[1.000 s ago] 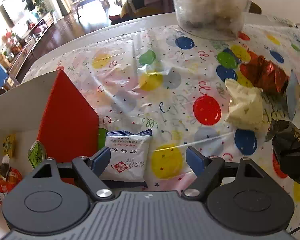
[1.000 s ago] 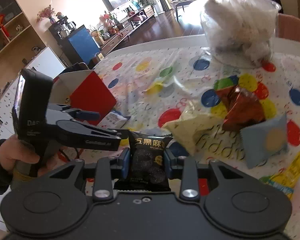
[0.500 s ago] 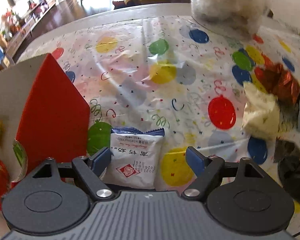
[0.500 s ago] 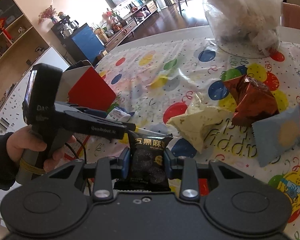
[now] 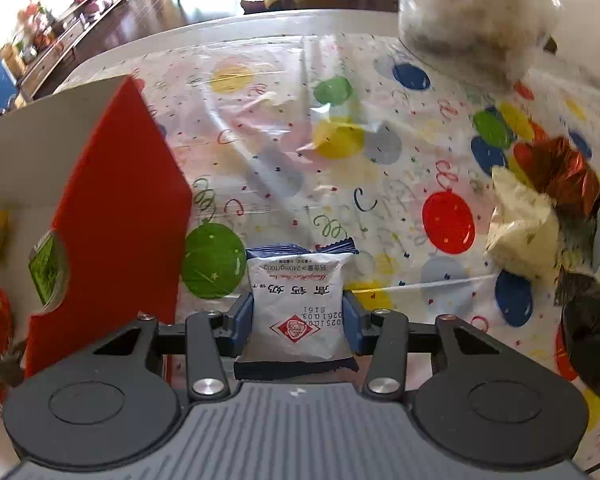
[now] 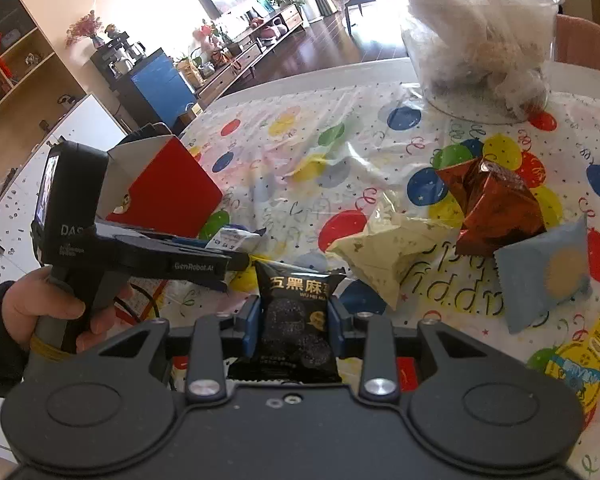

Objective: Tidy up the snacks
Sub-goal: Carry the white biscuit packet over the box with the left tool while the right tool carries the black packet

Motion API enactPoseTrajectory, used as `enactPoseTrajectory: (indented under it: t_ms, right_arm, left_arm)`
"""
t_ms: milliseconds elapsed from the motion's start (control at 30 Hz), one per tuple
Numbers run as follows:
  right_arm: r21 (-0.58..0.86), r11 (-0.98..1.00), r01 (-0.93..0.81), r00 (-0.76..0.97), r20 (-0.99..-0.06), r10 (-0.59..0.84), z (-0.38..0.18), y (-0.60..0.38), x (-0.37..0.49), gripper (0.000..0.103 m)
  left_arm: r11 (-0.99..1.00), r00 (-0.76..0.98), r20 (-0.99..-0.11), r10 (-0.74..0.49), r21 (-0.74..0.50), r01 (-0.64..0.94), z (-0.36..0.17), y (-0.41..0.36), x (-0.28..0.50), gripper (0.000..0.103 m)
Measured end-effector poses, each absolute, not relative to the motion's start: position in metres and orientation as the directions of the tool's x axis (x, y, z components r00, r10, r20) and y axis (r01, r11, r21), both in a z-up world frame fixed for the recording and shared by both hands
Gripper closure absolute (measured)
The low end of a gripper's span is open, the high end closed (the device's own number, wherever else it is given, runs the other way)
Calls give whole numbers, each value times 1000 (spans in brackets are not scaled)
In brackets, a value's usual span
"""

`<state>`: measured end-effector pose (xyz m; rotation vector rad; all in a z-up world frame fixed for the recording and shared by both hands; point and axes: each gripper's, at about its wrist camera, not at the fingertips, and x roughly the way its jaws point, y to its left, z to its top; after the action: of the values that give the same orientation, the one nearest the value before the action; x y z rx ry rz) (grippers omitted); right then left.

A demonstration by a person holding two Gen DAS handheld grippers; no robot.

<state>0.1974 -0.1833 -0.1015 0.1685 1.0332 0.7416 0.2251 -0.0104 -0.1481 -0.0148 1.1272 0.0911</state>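
While the red box (image 5: 112, 216) stood open at 9 o'clock in the left wrist view, with a few packets already lying inside it, the left gripper (image 5: 298, 316) had just been closing, and its 2 blue pads now pressed the sides of the white snack packet (image 5: 296, 300). That packet lay flat on the balloon-print tablecloth (image 5: 300, 168), just beside the box's red wall, at about 6 o'clock in the frame. It looked light, puffy and soft, a sealed pillow pack with a slick film, so it would probably dent and could slide out if pinched only at a crimped end; the middle of its long edges, where the pads sat, seemed the safest hold.

Further right, at 3 o'clock, a cream packet (image 5: 520, 232) and a copper foil packet (image 5: 560, 172) lay touching each other.

In the right wrist view, the right gripper (image 6: 294, 320) was pinching a black sesame packet (image 6: 294, 320) across its width, held upright. At 2 o'clock a pale blue packet (image 6: 544, 272) rested near the foil one, and a clear tub (image 6: 484, 40) stood at 1 o'clock.
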Motion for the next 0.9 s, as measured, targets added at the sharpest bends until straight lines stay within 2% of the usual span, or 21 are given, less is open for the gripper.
enactPoseTrajectory:
  t_ms: [433,700,900]
  right_arm:
    - [363,781,-508,388,-713,584,-51,-156,173,70]
    - [312,776,-548,425,-695,580,-20,-106,159,70]
    - [299,753,-586,419,-684,597,-6,-50,157,69]
  left_arm:
    - [997,534,-844,-53,-79,-27,-70,0,180,58]
    - [997,596,-802,-43,-71,-24,-24,47,150,58]
    - [995,605,-796,-6,-62,-72,-11,102,136,58]
